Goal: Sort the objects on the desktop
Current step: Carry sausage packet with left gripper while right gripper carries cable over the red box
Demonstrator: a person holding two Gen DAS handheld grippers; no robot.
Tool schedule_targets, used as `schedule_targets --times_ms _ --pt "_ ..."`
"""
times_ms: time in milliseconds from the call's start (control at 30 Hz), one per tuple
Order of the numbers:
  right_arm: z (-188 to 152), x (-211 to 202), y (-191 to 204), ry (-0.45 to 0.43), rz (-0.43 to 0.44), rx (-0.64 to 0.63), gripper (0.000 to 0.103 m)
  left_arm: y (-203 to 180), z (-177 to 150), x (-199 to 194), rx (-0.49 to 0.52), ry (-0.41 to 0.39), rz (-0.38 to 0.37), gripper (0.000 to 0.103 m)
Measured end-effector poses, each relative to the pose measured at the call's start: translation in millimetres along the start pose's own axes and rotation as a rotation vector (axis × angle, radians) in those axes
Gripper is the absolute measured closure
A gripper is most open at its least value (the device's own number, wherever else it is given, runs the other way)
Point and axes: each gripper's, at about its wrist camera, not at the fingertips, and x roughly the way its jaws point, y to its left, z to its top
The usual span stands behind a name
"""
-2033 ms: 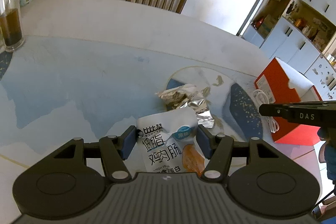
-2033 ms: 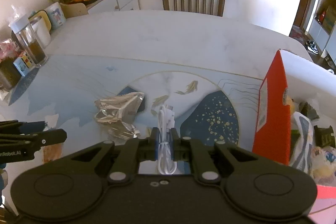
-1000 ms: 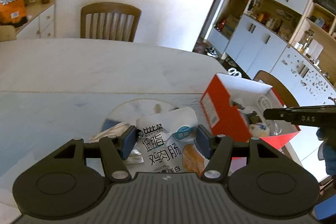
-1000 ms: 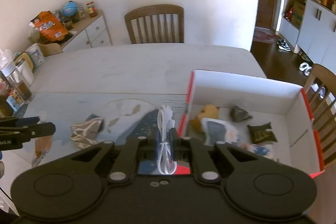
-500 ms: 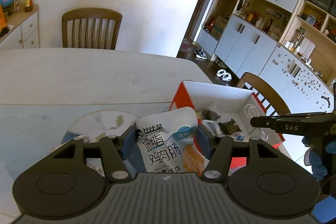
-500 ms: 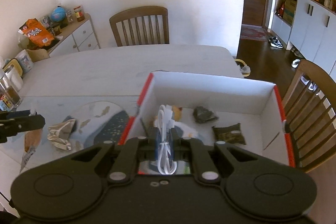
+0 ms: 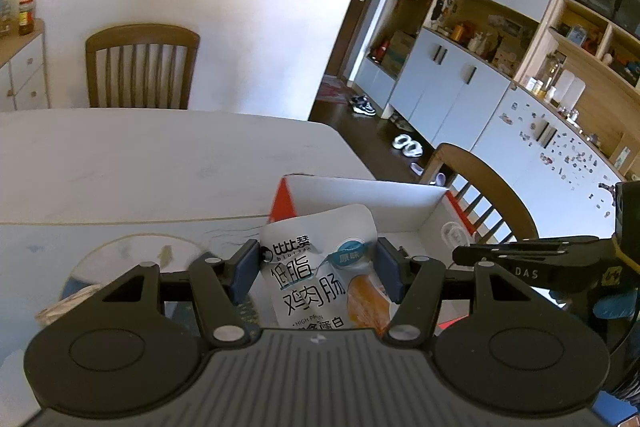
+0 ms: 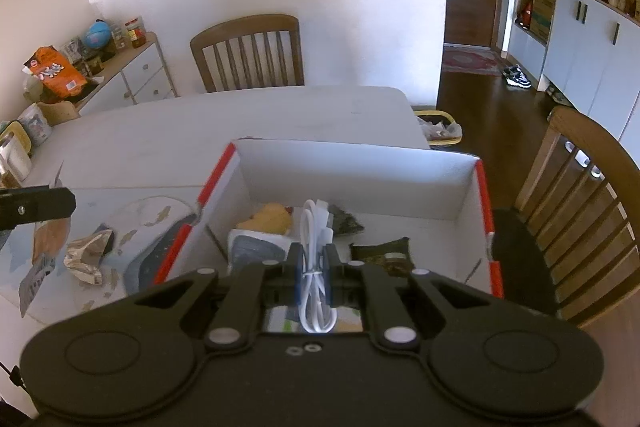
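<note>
My left gripper (image 7: 316,269) is shut on a white snack pouch (image 7: 320,267) with black lettering, held above the near left corner of the red-and-white box (image 7: 360,193). In the right wrist view my right gripper (image 8: 314,273) is shut on a coiled white cable (image 8: 316,259) and hangs over the inside of the box (image 8: 360,163). On the box floor lie a yellow item (image 8: 272,217), a white-and-grey packet (image 8: 256,247) and dark packets (image 8: 384,253). The right gripper (image 7: 532,255) also shows at the right of the left wrist view.
A crumpled foil wrapper (image 8: 88,255) lies on the patterned mat (image 8: 140,227) left of the box. Wooden chairs stand at the far side (image 8: 248,53) and right end (image 8: 580,211) of the white table (image 8: 240,119). Jars and tins (image 8: 16,143) crowd the table's left edge.
Both grippers have travelled rightward from the mat toward the box, each keeping its load. The cable now hangs over the box's inside; the pouch reaches its near left corner.
</note>
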Motion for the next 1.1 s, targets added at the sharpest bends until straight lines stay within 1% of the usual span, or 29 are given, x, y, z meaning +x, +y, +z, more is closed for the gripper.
schedule_targets --times_ms 133,233,367,600,733,933,1100 --pt "-1 1 -11 0.003 -0.005 0.002 0.094 -17 5 16 0.030 0.009 -0.016 0.043" --pt "-2 3 -20 0.008 -0.010 0.002 0.094 -30 7 32 0.046 0.033 -0.032 0.043" --pt "-4 11 -29 0.022 -0.023 -0.004 0.094 -48 9 54 0.095 0.059 -0.040 0.043" --pt "-5 27 -38 0.048 -0.037 -0.016 0.094 -70 11 89 0.168 0.072 -0.022 0.043" --pt "-6 38 -41 0.063 -0.050 -0.030 0.094 -80 11 110 0.206 0.094 -0.008 0.043" --pt "-7 58 -46 0.094 -0.070 -0.064 0.094 -90 2 142 0.264 0.150 -0.001 0.043" --pt "-8 78 -53 0.135 -0.082 -0.064 0.094 -91 -8 160 0.301 0.192 0.018 0.043"
